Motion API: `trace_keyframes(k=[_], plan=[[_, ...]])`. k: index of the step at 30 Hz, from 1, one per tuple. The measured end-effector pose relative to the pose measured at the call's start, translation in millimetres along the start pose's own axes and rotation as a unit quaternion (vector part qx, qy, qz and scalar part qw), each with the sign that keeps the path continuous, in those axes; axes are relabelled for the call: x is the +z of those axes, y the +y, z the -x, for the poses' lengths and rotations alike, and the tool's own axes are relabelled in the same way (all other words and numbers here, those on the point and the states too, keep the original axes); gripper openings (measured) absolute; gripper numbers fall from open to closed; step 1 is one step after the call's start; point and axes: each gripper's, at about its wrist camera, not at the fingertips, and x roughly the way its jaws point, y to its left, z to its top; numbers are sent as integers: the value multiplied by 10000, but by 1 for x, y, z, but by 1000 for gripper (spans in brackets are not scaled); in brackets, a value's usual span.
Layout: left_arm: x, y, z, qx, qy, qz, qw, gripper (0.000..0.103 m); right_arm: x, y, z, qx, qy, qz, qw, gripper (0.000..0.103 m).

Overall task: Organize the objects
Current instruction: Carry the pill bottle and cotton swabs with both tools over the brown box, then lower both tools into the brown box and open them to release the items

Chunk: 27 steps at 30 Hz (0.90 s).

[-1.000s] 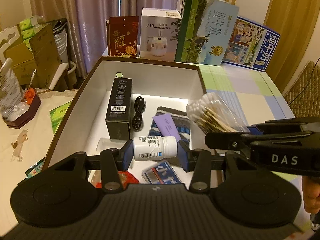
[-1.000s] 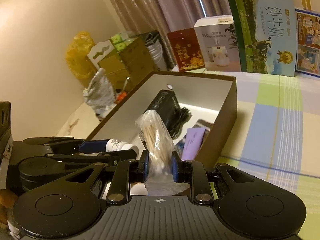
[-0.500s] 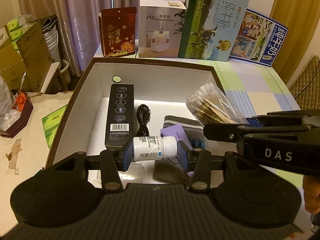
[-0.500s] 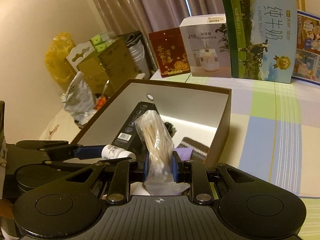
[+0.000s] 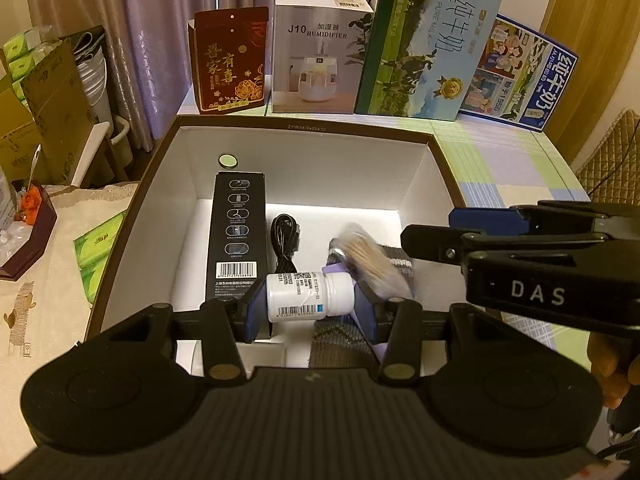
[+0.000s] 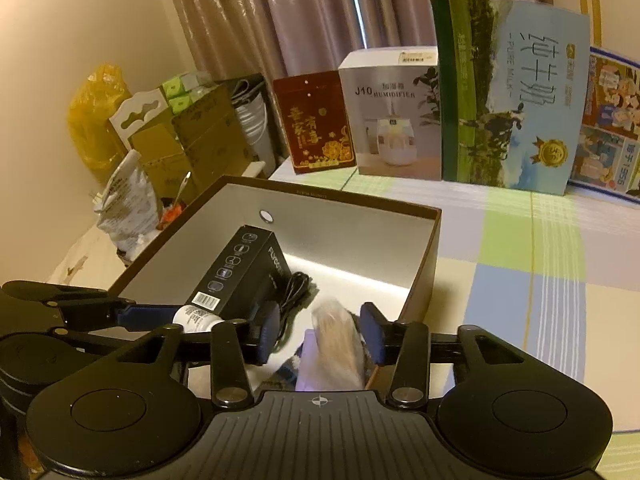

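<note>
Purple curtains (image 5: 160, 40) hang behind a checked tablecloth (image 6: 520, 264) where a brown-rimmed open box (image 5: 304, 126) sits. Inside it lie a long black carton (image 5: 237, 236), a striped knit cloth (image 5: 394, 258) and a coiled black cable (image 5: 285, 240). A blurred bag of cotton swabs (image 6: 338, 350) is between the right gripper (image 6: 322, 334) pads, untouched as the jaws are opening. Over the box, the left gripper (image 5: 310, 306) is narrowed on a white pill bottle (image 5: 310, 296), clamped sideways.
</note>
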Motion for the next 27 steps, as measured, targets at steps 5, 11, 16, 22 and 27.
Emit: trace_keyframes(k=[5,11,16,22,27], plan=[[0,-1,-3,-29,32,-19,10000,41,0,0,0,-29,10,33,10000,45],[0,-5,-5,-72,53,-60,9999,41,-2,-2,1,-59,42,42,10000,45],[0,-7,-6,-57,-6,-111,9999,42,-2,-3,2,-56,36,35,10000,46],[1,-5,-5,43,-63,-139,9999,64,-1,-5,6,-31,16,30,10000,48],[-1,2,-1,120,-27,-27,9999,74,-1,-3,9,5,-11,38,10000,53]])
